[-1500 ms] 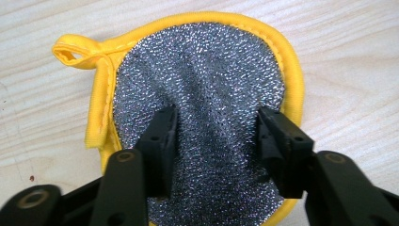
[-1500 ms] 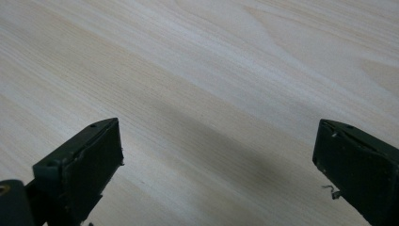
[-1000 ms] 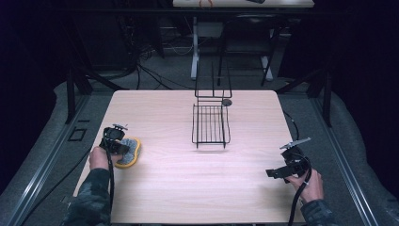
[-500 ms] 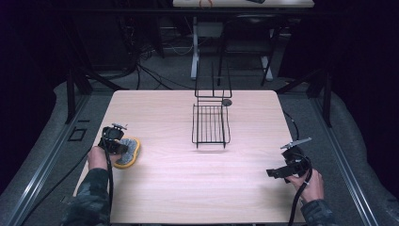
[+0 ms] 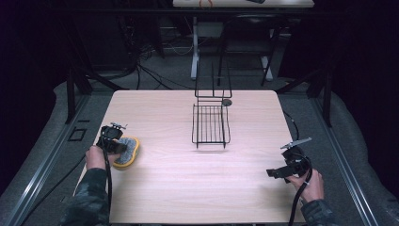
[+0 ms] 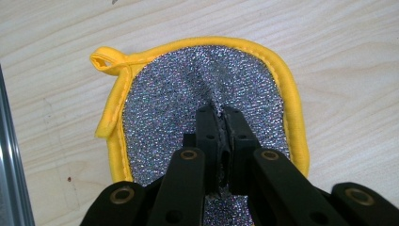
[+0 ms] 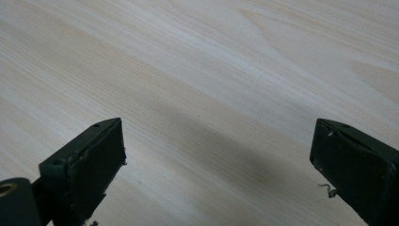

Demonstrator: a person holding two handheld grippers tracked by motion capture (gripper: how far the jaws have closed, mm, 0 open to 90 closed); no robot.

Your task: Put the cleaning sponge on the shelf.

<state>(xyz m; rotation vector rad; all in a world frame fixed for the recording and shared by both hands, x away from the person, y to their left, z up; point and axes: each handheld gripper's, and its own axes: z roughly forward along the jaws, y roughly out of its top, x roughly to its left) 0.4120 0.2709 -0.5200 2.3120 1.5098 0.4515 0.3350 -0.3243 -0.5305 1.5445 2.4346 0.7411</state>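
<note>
Currently the left gripper (image 6: 221, 115) pinches the scouring pad (image 6: 179, 94), jaws pressed together on a fold of the silver, glittery face near its middle. Fabric puckers up between the two black jaws in the left gripper view. Pad has a yellow bound edge and a small yellow hanging loop (image 6: 109, 62) at one end; loop lies flat on the wood, on the far left of that view.

High view: scouring pad (image 5: 128, 151) lies on the table (image 5: 188, 188) near its left edge, about halfway along that side, just beside the person's left hand (image 5: 95, 157). Left gripper (image 5: 123, 148) is over the pad's near-left part, cable trailing back along the camouflage sleeve (image 5: 87, 200).

Right gripper (image 5: 272, 173) is held by the right hand (image 5: 310, 184) near the table's front right corner, well apart from the pad. It points toward the table's middle. In the right gripper view its jaws stand spread wide, nothing between them, bare wood grain below and a soft shadow across it. A grey three-cornered plate (image 5: 296, 142) sits on top of it.

Black wire rack (image 5: 211, 125) stands at the centre of the table's far half, its flat grid lying on the wood and an upright frame rising at its far end. A small dark round object (image 5: 227, 102) sits at the rack's far right corner; too small to identify
</note>
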